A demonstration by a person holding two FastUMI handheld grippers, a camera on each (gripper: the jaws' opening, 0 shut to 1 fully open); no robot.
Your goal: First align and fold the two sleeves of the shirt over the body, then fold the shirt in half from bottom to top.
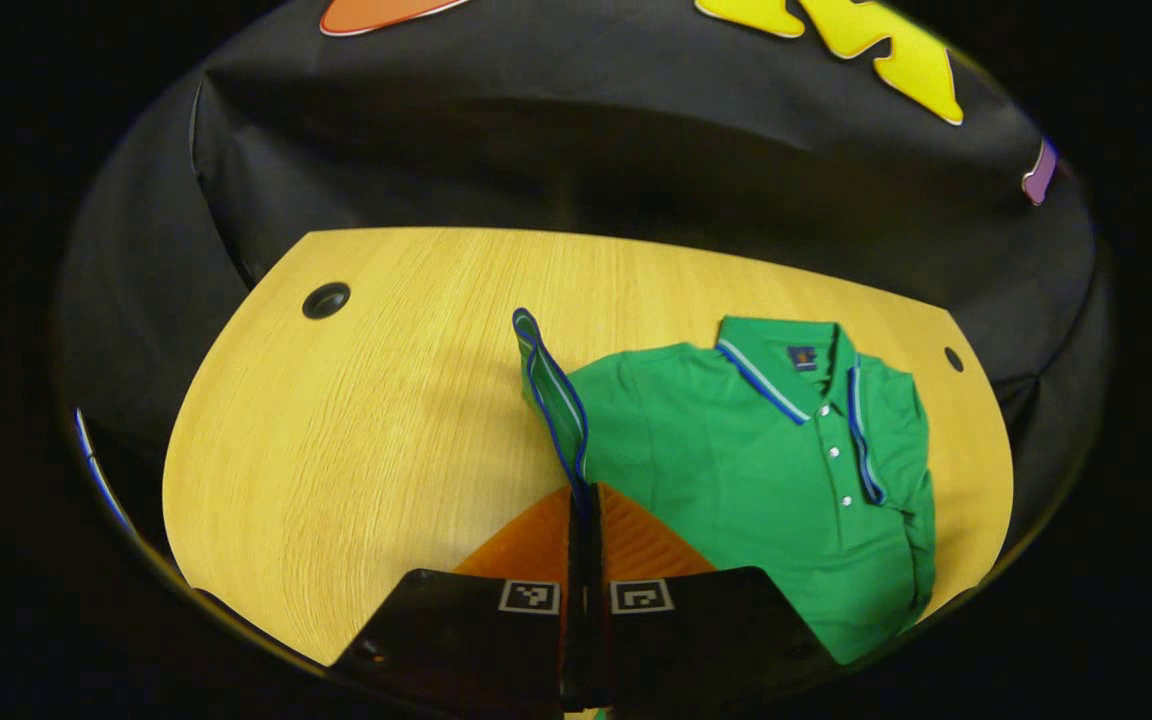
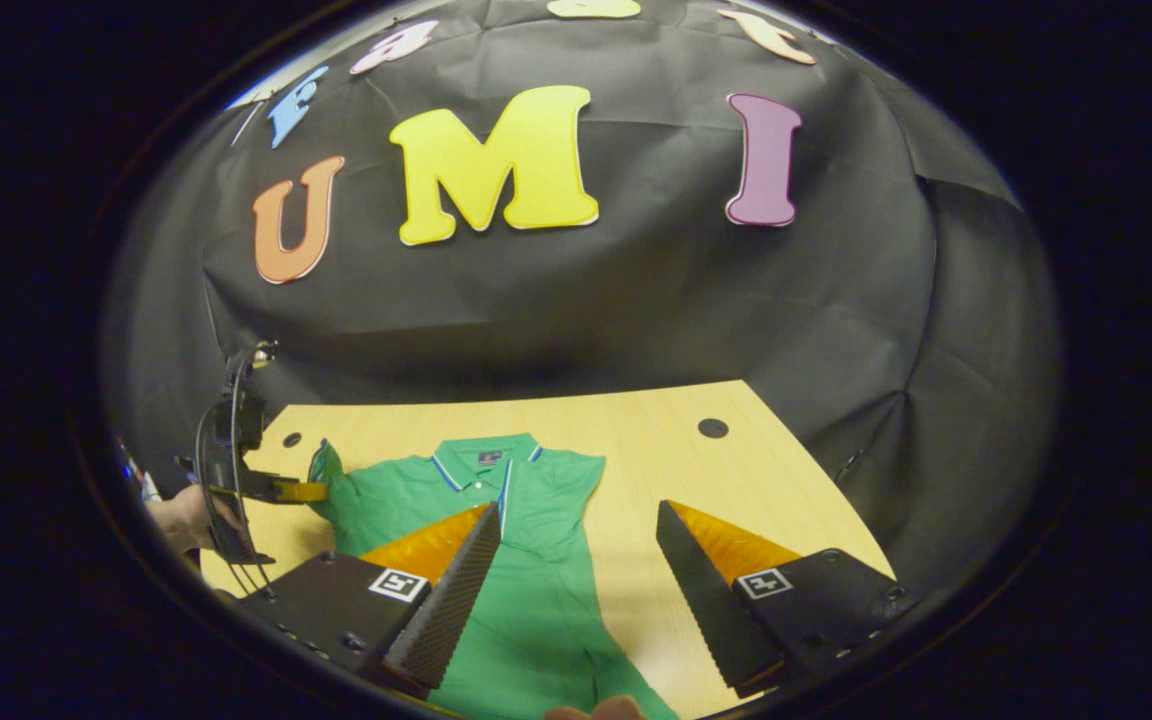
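Green polo shirt (image 1: 736,450) lies face up on the wooden surface (image 1: 356,420), collar (image 1: 786,365) toward the booth wall, hem toward the person.

Step in hand, by my reading: the sleeve folds. The sleeve on the right tool's side looks already laid over the body; that edge of the shirt reads straight and doubled in the left gripper view. The other sleeve (image 1: 551,390) is lifted off the surface, its blue-trimmed cuff standing up beside the shoulder.

Left tool (image 1: 584,500): clenched on that sleeve, fingers pressed together with the cuff edge caught between them. The right gripper view confirms it from farther off, with a hand behind the left tool and the sleeve raised at its tip.

Right tool (image 2: 576,560): released, fingers spread wide, hovering above the lower half of the shirt and touching nothing.

Next move, as judged: carry the pinched sleeve inward across the chest toward the placket (image 1: 836,450), lay it flat and level with the first sleeve, then let go. The right tool is placed to steady the body meanwhile. Bottom-to-top fold not yet begun.
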